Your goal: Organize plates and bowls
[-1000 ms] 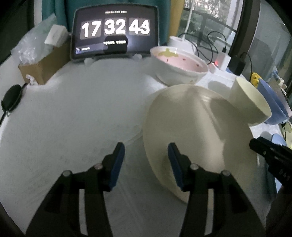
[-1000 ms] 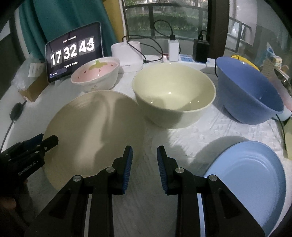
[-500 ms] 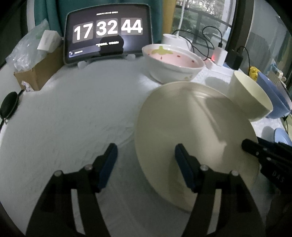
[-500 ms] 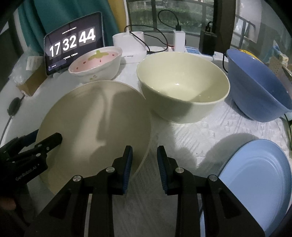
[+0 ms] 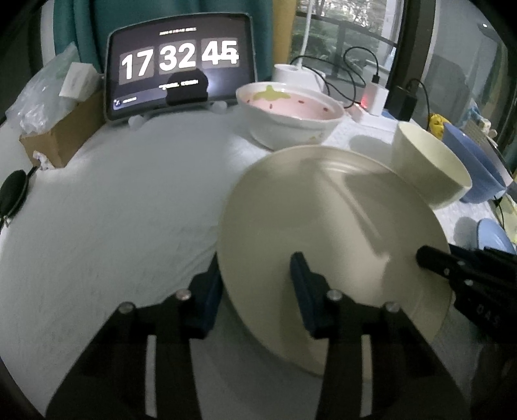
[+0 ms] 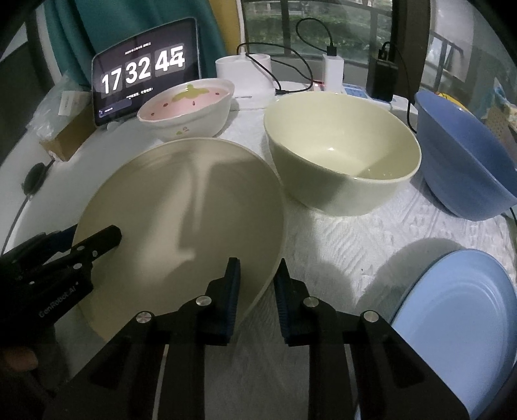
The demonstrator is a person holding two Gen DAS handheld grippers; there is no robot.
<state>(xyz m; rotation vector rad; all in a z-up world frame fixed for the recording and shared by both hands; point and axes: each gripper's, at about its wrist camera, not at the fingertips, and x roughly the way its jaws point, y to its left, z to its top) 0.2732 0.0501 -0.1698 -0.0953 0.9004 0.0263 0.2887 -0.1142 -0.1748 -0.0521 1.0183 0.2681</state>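
The cream plate [image 6: 181,219] lies tilted on the white tablecloth [image 6: 349,245], between both tongs; the left gripper [image 5: 255,290] and right gripper [image 6: 257,284], jaws just closing, straddle opposite rims, neither visibly clenched yet.

Home setting: cloth-covered table [image 6: 355,245] ahead of the jaws bearing household bowls, a clock tablet [image 6: 145,69], chargers [image 6: 334,69], teal curtain [image 6: 135,29] and window beyond.

Dim room — teal curtain [image 5: 258,19] behind the white-clothed table [image 5: 113,210], window [image 6: 307,26] showing greenery.
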